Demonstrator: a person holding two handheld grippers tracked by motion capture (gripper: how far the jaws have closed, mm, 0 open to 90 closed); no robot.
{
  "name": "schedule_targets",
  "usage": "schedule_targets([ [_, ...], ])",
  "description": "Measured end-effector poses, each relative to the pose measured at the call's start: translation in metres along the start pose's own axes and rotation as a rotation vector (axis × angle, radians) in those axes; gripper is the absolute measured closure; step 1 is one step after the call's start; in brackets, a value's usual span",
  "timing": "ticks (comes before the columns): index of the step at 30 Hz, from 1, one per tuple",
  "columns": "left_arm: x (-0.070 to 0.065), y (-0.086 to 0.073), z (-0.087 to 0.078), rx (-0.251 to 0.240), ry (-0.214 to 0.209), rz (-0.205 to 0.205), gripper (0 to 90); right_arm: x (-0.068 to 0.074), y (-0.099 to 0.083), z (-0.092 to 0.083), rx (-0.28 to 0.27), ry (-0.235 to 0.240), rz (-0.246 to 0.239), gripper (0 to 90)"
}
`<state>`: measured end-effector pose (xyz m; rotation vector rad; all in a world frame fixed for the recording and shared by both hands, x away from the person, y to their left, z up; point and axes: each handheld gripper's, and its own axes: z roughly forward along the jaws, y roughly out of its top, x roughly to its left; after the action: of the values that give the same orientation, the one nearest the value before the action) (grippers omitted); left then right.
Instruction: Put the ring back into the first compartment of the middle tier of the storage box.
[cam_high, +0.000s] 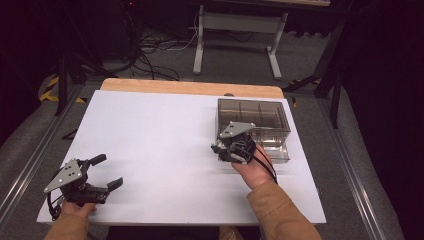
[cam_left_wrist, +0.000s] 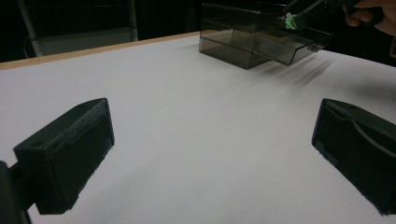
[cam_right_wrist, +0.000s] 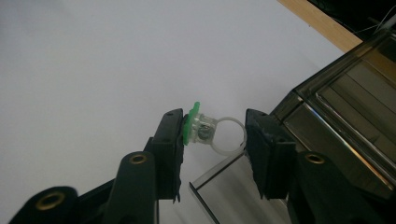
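Your left gripper (cam_high: 107, 172) rests low over the white table (cam_high: 150, 130) at its near left corner, jaws spread wide with nothing between them. Toward the right, your right gripper (cam_right_wrist: 212, 135) is clamped on a small ring (cam_right_wrist: 219, 134): a clear plastic band with a see-through block and a flat green top, the green face pressed against one pad and the band against the other. It hangs above the open drawer (cam_right_wrist: 224, 186) of the smoky transparent organizer box (cam_high: 252, 120).
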<state>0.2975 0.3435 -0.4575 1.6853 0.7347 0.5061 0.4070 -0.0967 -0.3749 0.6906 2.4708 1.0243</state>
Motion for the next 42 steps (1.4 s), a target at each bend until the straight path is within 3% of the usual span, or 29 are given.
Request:
schedule_targets([
  [24, 0.0, 0.0, 0.0, 0.0, 0.001, 0.001, 0.2, -0.029, -0.022, -0.002, 0.073, -0.061, 0.061, 58.7],
  [42, -0.001, 0.0, 0.0, 0.002, -0.002, -0.004, 0.2, -0.034, -0.031, 0.003, 0.118, -0.077, 0.076, 58.7],
])
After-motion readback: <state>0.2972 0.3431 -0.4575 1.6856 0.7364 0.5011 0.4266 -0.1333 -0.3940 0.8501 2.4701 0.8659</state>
